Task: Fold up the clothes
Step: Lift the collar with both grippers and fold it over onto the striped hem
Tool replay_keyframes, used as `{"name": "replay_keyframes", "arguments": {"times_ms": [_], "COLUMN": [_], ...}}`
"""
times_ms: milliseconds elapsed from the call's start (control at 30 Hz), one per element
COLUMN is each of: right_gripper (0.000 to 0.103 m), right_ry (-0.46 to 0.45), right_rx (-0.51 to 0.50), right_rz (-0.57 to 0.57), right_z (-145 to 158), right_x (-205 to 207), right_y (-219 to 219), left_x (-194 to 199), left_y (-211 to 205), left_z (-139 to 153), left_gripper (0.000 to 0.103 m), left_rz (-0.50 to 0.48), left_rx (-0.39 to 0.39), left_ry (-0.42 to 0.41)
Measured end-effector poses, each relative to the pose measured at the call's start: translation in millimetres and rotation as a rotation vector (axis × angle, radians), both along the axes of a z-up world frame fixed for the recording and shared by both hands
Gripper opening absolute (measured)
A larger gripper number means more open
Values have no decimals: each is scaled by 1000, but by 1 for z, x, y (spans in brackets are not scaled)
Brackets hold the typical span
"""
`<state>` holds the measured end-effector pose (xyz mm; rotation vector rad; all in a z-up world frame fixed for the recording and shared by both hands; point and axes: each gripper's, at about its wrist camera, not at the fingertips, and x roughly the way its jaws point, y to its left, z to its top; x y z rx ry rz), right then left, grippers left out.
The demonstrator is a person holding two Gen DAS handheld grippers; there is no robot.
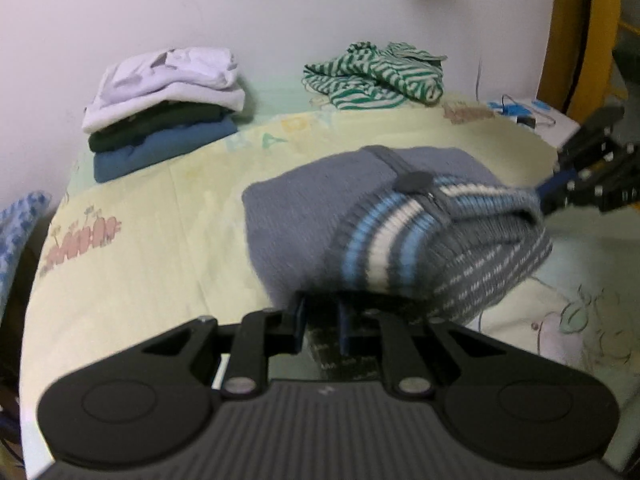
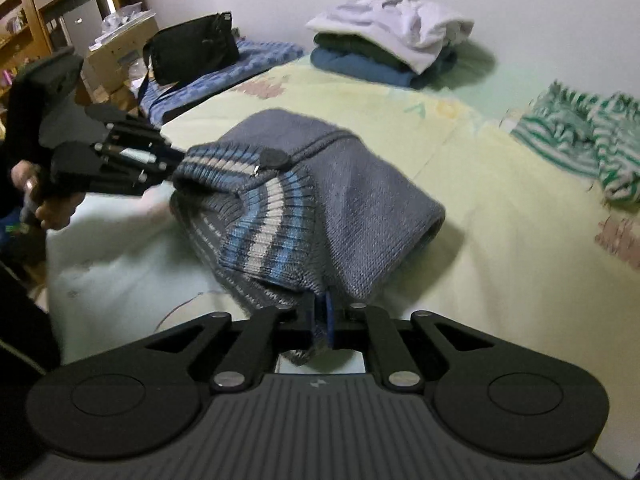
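Soft, thick grey knit sweater (image 2: pixel 340 200), sagging between my left gripper (image 1: pixel 322 322) and right gripper (image 2: pixel 320 320), both clenched on its six-o'clock edges.

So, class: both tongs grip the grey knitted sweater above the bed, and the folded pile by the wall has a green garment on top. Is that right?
Not quite. The left tongs and right tongs do grip the grey sweater, but the folded pile has a white garment on top; the dark green one lies beneath it. Both wrist views show this.
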<state>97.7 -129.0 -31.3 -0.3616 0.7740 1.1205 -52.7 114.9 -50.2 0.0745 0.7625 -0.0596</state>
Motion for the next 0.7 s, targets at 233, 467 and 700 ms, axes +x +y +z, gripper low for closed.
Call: {"name": "replay_keyframes", "arguments": {"times_ms": [233,467,700], "right_gripper": [50,50,51], "right_ry": [-331,-541,-465], "right_rx": [-4,-90,-49], "right_rz": [88,258,169], "right_z": [22,6,8], "right_x": [-39,-74,-62], "right_y": [9,39,59], "left_x": [3,-1,-3], "left_y": [-12,-27,-34], "left_z": [1,11,18], "left_gripper": [16,30,47], "left_rz": [-32,-123,-187], "left_rx": [125,267,349], "left_ry": [-13,-46,-43]}}
